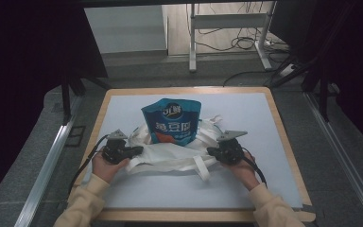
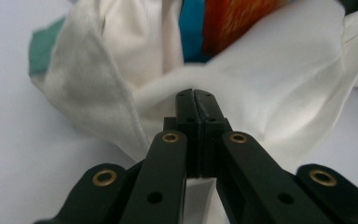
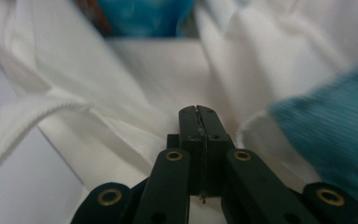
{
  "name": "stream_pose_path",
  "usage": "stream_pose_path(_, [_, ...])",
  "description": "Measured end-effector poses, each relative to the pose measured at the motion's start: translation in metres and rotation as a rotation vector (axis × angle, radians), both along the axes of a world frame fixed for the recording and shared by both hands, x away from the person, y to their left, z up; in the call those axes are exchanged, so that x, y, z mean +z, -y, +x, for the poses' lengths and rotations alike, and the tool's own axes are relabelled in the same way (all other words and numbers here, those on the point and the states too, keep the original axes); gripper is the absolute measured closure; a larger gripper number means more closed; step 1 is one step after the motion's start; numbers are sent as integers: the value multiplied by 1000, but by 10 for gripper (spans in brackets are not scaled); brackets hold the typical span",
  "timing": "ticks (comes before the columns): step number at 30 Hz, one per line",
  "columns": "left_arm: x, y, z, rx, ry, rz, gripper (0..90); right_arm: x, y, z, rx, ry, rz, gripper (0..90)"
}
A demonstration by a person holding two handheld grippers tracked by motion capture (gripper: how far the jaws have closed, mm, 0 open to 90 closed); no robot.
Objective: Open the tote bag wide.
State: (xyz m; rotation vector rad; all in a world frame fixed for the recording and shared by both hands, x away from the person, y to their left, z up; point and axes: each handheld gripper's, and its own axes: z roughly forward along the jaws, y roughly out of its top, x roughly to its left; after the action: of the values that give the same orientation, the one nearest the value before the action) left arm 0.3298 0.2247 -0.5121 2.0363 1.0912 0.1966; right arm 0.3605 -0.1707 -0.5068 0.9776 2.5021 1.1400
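Both grippers are pinching the white cloth tote bag (image 1: pixel 170 153), one at each side of its mouth. L gripper (image 1: pixel 134 151) is sitting at the bag's left edge, jaws fully closed w/ a fold of white fabric (image 2: pixel 168 91) caught at the tips. R gripper (image 1: pixel 211 152) is at the bag's right edge, jaws likewise pressed together on the cloth (image 3: pixel 168 121).

The blue snack pouch (image 1: pixel 171 120) is standing upright in the bag's mouth, its top poking out toward the far side; the bag is lying slumped around its base on the pale mat (image 1: pixel 264 142).

Step in hand, prob: holding the rim so the pouch is settling inside. Next move, I'd judge, needs both grips kept firm and lifted evenly, else the pouch is tipping out.

Writing: pouch front is showing large white characters under a round logo, too small to read for certain. An orange panel (image 2: pixel 233 23) is showing on it in the left gripper view.
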Motion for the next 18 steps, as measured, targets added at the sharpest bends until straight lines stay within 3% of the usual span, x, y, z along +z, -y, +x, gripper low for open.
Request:
stream_pose_path(3, [-5, 1, 0, 0, -9, -3, 900, -9, 0, -2, 3, -17, -20, 893])
stream_pose_path(10, [-4, 0, -1, 4, -4, -21, 900, -9, 0, -1, 3, -8, -13, 893])
stream_pose_path(18, [26, 6, -8, -8, 105, -34, 900, 11, 0, -3, 1, 43, 51, 892])
